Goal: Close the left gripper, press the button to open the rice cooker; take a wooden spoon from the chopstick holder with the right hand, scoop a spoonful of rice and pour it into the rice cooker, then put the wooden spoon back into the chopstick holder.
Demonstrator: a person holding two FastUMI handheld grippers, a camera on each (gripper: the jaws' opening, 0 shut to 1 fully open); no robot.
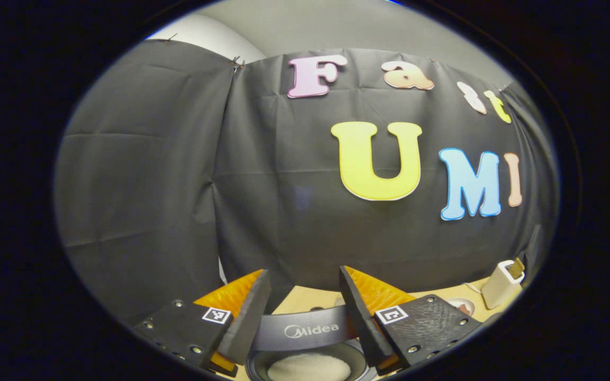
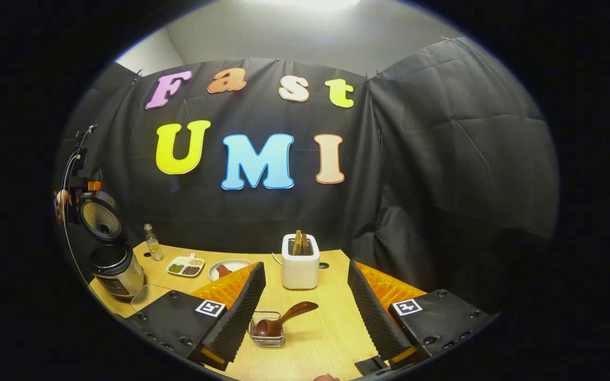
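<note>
My left gripper [image 1: 305, 296] is open and hovers right above the rice cooker [image 1: 305, 330], whose dark inner pot holds a mound of white rice [image 1: 309, 368]. In the right gripper view the same cooker [image 2: 117, 270] stands at the table's far left with its lid [image 2: 101, 214] raised, and a hand [image 2: 62, 203] is beside the lid. The brown wooden spoon [image 2: 284, 318] rests with its bowl in a small wire holder [image 2: 267, 336] and its handle points up to the right. My right gripper [image 2: 305, 296] is open, its fingers on either side of the spoon and a little short of it.
A white toaster [image 2: 299, 262] with bread slices stands behind the spoon and shows as the toaster [image 1: 501, 283] at the right. A sectioned dish [image 2: 186, 265], a plate [image 2: 228, 269] and a small bottle [image 2: 152, 243] sit between toaster and cooker. The wooden table [image 2: 331, 323] ends close below.
</note>
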